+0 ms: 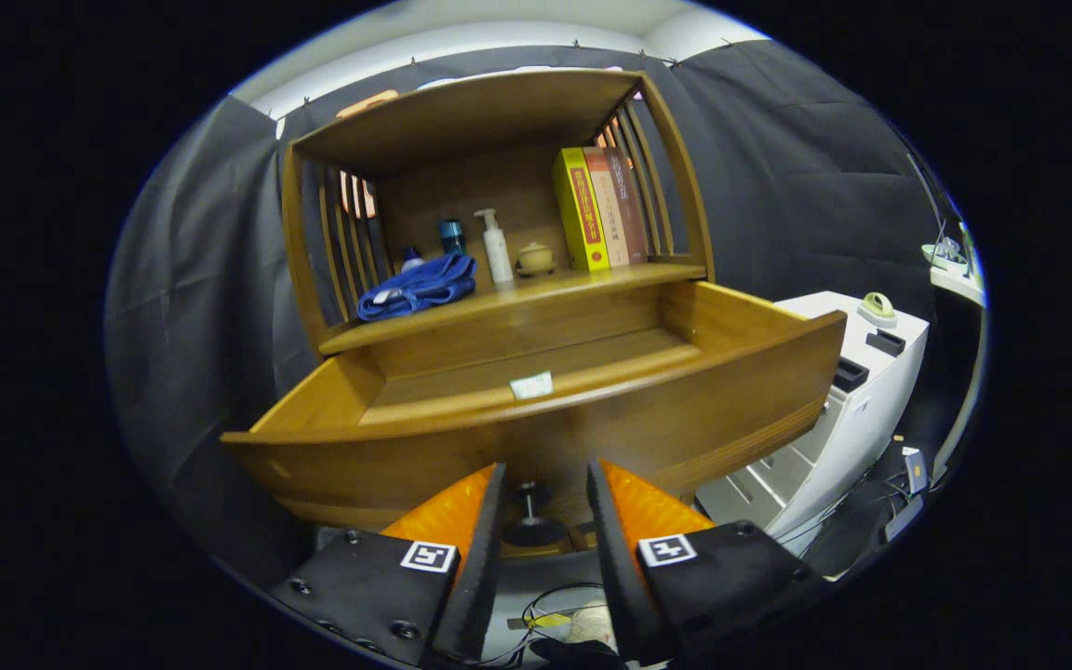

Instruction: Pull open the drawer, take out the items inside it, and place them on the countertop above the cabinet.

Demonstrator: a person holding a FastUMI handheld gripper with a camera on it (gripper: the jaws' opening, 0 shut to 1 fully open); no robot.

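While the drawer (pixel 536 409) stands pulled out, long front crosswise, the claw (pixel 543 484) gapes around its knob (pixel 530 516), gripping nothing.

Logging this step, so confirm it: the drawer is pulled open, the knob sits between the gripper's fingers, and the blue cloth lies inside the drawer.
One thing is wrong. The gripper view shows the blue cloth on the countertop above the open drawer, not inside it. The knob does sit between the fingers of the gripper, which do not press on it.

The drawer (pixel 536 409) front hid most of its floor; the gripper (pixel 545 484), fingers parted, partly covered the knob (pixel 532 521).
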